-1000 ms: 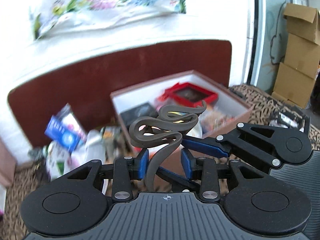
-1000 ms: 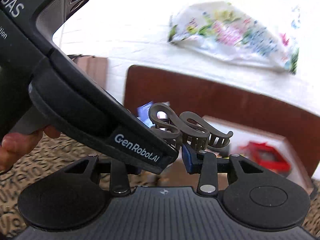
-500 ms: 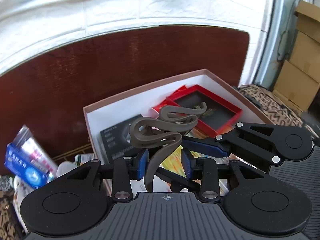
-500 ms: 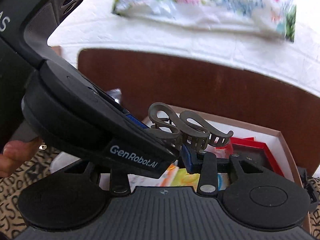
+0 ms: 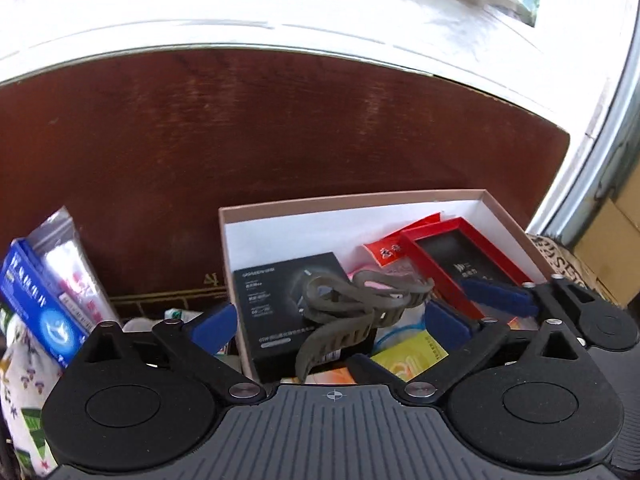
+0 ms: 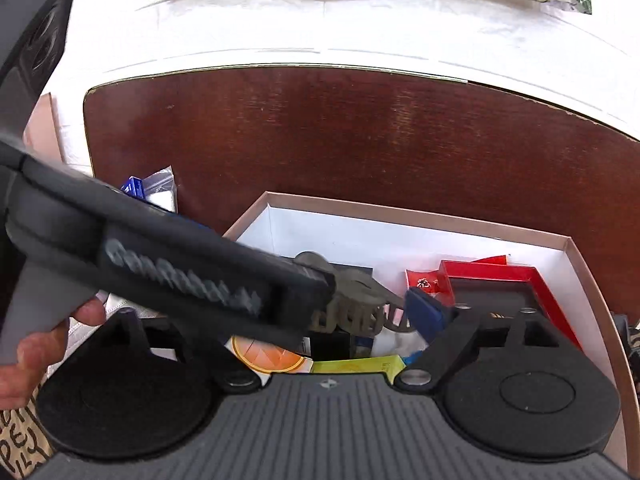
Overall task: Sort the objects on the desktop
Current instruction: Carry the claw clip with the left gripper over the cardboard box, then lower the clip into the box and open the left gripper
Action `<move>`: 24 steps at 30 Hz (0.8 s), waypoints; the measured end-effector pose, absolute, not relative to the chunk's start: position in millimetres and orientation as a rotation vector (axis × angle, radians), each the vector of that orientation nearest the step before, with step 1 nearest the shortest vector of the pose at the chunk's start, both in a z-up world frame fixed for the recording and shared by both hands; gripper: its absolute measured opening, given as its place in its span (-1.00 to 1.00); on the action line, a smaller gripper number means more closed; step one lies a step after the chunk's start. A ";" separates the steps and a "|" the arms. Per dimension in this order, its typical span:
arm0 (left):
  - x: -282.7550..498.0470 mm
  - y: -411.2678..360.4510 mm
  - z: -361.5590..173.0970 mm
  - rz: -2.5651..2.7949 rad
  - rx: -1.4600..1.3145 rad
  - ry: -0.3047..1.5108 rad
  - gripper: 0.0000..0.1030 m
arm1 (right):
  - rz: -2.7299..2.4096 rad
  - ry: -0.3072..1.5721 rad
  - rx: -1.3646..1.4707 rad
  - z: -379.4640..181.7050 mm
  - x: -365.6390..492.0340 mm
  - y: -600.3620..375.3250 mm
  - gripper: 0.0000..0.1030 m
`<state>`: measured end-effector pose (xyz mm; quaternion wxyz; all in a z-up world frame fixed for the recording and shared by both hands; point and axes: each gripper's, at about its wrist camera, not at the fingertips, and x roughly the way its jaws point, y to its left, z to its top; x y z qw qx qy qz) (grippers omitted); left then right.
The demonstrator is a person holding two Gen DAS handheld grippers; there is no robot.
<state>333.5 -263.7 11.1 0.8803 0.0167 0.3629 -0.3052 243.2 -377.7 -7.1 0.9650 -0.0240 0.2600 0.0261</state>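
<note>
The task's thing is a grey-brown plastic hair claw clip point(image 5: 352, 312). It is matte, with two wavy looped arms on top and rows of curved teeth below; one long tapering prong sweeps down toward the camera. In the left wrist view it lies over the open cardboard box point(image 5: 360, 200), across the corner of a black product box point(image 5: 280, 308) printed with small white lettering and a round device. A bit of pink shows through one of its loops. In the right wrist view the clip point(image 6: 360, 304) is slightly blurred and partly covered by the body of the other tool.

The left hand-held gripper point(image 5: 328, 320) is spreading, its blue pads wide on either side of the clip and clear of it. The right hand-held gripper point(image 6: 362, 312) is also spreading; only its right blue pad point(image 6: 424, 312) shows, just beside the clip's teeth, and whether it touches them I cannot tell. A hand point(image 6: 36, 356) grips the handle of the left tool at the lower left of that view.

The box has a pinkish rim and white inner walls. Inside it are a red tray point(image 5: 464, 264) with a dark inset, a red packet point(image 5: 384, 250), and a yellow-green packet point(image 5: 408, 356). Left of the box, a blue and white carton point(image 5: 40, 300) stands against a clear zip bag point(image 5: 68, 264). Behind everything rises a dark red-brown wooden panel point(image 5: 280, 132).
</note>
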 end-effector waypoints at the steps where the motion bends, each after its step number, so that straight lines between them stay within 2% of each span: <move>1: 331.6 -263.5 11.8 -0.627 0.044 0.754 1.00 | 0.040 0.524 -0.052 -7.6 238.2 -374.2 0.92; 15: 248.5 -244.5 43.3 -0.403 0.176 0.553 1.00 | 0.034 0.494 0.021 7.1 202.8 -366.4 0.99; 24: 181.6 -221.9 47.8 -0.362 0.188 0.534 1.00 | -0.017 0.463 0.003 16.6 142.7 -343.6 1.00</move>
